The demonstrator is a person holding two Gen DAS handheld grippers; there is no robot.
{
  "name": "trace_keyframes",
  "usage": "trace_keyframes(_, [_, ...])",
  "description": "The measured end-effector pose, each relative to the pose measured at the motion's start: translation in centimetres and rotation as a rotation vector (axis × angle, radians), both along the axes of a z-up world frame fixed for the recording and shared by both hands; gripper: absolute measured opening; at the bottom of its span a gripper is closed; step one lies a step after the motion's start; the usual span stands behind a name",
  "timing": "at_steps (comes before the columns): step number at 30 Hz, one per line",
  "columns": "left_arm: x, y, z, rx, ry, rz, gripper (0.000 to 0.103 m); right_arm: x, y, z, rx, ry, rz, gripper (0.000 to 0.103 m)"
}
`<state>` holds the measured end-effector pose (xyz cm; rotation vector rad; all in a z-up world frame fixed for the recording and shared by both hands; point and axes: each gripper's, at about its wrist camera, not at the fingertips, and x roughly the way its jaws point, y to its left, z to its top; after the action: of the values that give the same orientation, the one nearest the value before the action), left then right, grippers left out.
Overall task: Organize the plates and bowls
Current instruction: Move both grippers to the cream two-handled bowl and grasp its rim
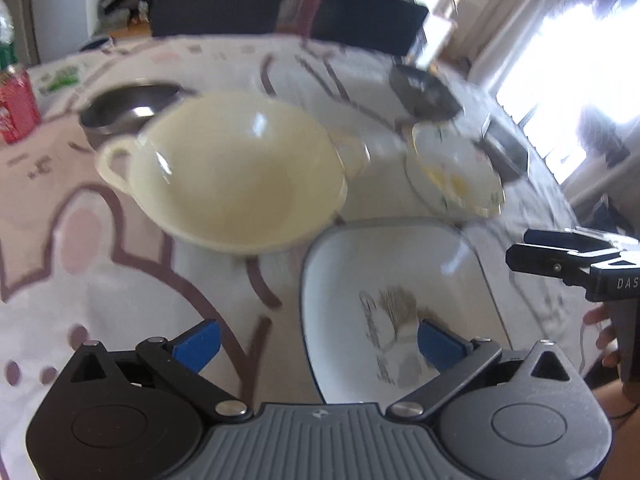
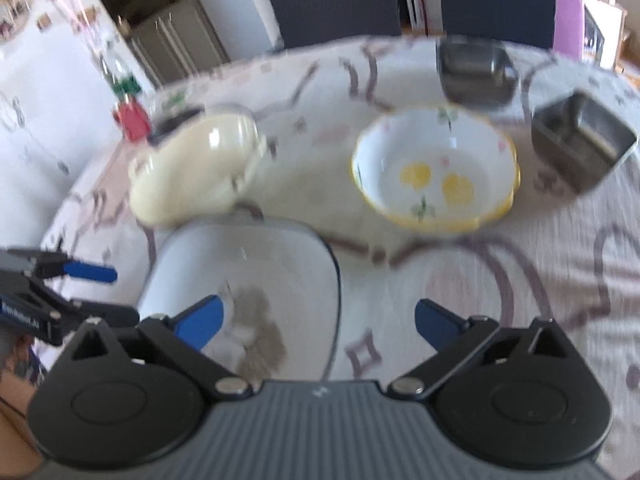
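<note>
Gleaming cream two-handled bowl, empty

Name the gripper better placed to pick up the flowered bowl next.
Probably right. The right gripper is open with the flowered bowl ahead; the left gripper faces the cream bowl.

Patterned tablecloth covers table. Red can at its far left edge. Two dark chairs behind table. Green-and-white packet lies flat near can. Background blurred.
</note>
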<state>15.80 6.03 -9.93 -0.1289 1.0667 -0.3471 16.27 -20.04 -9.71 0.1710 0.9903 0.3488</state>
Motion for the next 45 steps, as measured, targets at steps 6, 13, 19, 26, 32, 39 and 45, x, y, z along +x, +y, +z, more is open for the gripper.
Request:
trace_keyframes(6, [1.1,3.2,2.5,0.007,-0.105,0.117,0.103,2.1,1.4,2.1,0.073,-0.113,-0.027,0.103])
trace_keyframes(13, [3.7,7.8,4.5,-0.019,-0.199,0.305,0.103,6.0,2.7,3.1,0.063,-0.159,-0.055,0.103])
trace_keyframes(19, [6.5,9.7,4.9,-0.028,-0.221,0.362,0.093,9.7,4.2,3.4,0.059,-0.149,-0.057,0.103])
trace_keyframes(26, [9.6,10.5,3.4,0.063,-0.152,0.367,0.060,12.7,5.3,2.4,0.132,-0.020,-0.096,0.085])
trace_keyframes(32, [10.9,11.0,1.7,0.077,-0.090,0.355,0.053,13.2,7.2,1.1,0.118,0.046,-0.056,0.069])
trace_keyframes(39, [11.4,10.8,0.3,0.097,-0.052,0.329,0.052,13.6,8.3,-0.2,0.080,0.097,-0.037,0.062])
trace_keyframes(45, [12.1,10.2,-0.5,0.114,-0.021,0.303,0.032,14.1,8.9,-1.9,0.063,0.136,-0.026,0.048])
